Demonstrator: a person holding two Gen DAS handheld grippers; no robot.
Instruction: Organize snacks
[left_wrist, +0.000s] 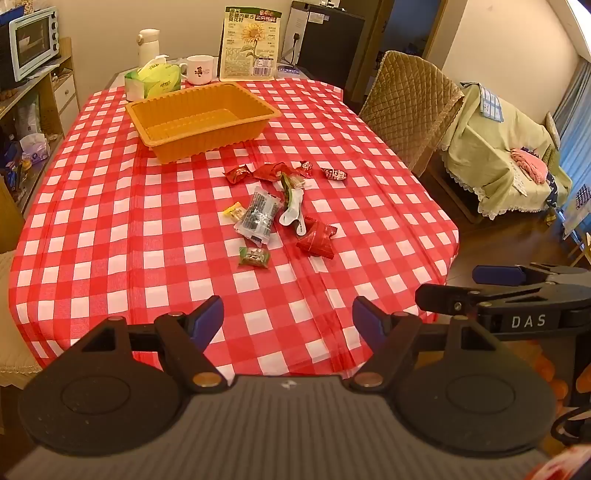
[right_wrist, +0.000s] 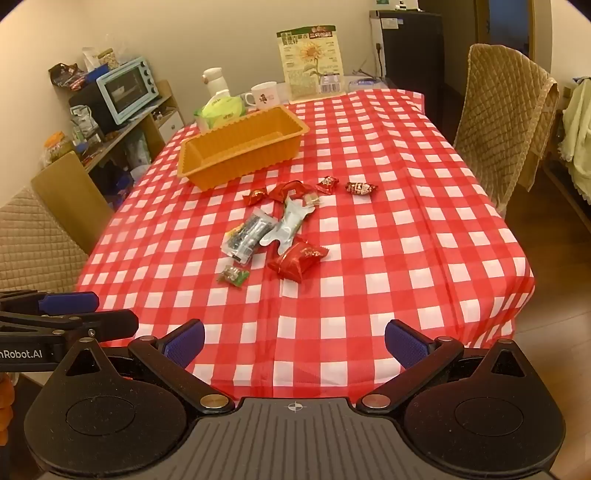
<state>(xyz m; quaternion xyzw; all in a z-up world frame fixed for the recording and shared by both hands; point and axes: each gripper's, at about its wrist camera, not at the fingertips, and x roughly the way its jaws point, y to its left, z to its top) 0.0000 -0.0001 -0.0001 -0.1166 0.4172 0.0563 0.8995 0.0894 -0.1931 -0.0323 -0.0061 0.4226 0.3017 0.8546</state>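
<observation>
Left wrist view shows the orange tray (left_wrist: 203, 120) on the red-checked tablecloth (left_wrist: 110, 240), its long axis running across the table at a slant, one short end toward the tissue pack (left_wrist: 153, 79) behind it. The tray stands upright and holds nothing visible. Nearer than the tray lies a loose cluster of snacks: a clear dark-printed packet (left_wrist: 258, 216) with its long axis running toward the tray, a white pouch (left_wrist: 293, 208) touching it on the side away from the left gripper's left finger, a red packet (left_wrist: 317, 238) and a small green packet (left_wrist: 253, 256) farthest from the tray, and several red wrapped candies (left_wrist: 334, 173) closest to it. The left gripper (left_wrist: 288, 319) hovers over the table edge far from the tray, level, aimed at it, jaws wide apart and holding nothing. The right gripper (right_wrist: 294, 341) hangs beside it, likewise aimed trayward, jaws apart and empty.
</observation>
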